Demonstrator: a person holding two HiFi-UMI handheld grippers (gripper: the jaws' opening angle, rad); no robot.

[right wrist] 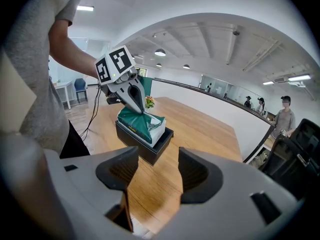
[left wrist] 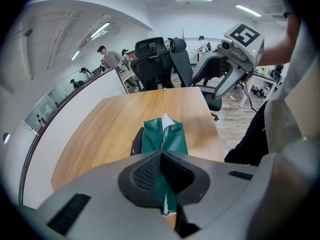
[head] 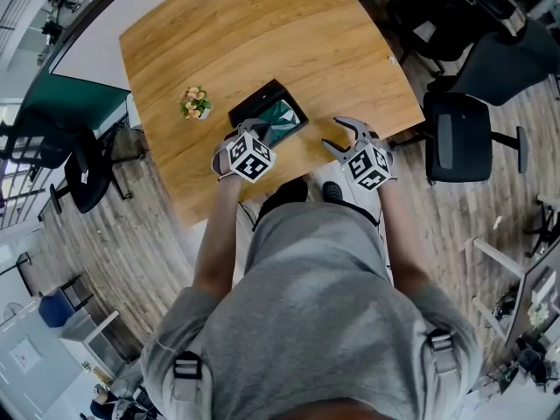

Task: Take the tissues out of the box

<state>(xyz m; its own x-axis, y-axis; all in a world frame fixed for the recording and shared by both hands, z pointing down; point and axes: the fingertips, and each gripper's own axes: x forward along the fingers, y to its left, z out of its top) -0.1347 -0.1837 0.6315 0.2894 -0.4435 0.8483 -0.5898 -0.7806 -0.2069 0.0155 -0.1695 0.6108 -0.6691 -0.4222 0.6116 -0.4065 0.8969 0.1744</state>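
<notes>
The left gripper point(left wrist: 162, 173) is clamped shut on the top film of the green plastic-wrapped tissue pack point(right wrist: 139, 122), which is drawn up into a peak. The right gripper point(right wrist: 157, 170) is held beside it, its jaws wide apart with nothing between them. The pack is seated in the shallow black rectangular box point(right wrist: 150, 153) on the light wooden table point(head: 262, 33). A small potted flower point(head: 195, 103) is set near the box.

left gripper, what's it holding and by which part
The left gripper pinches the green plastic-wrapped tissue pack by the wrapper on its top side.
</notes>
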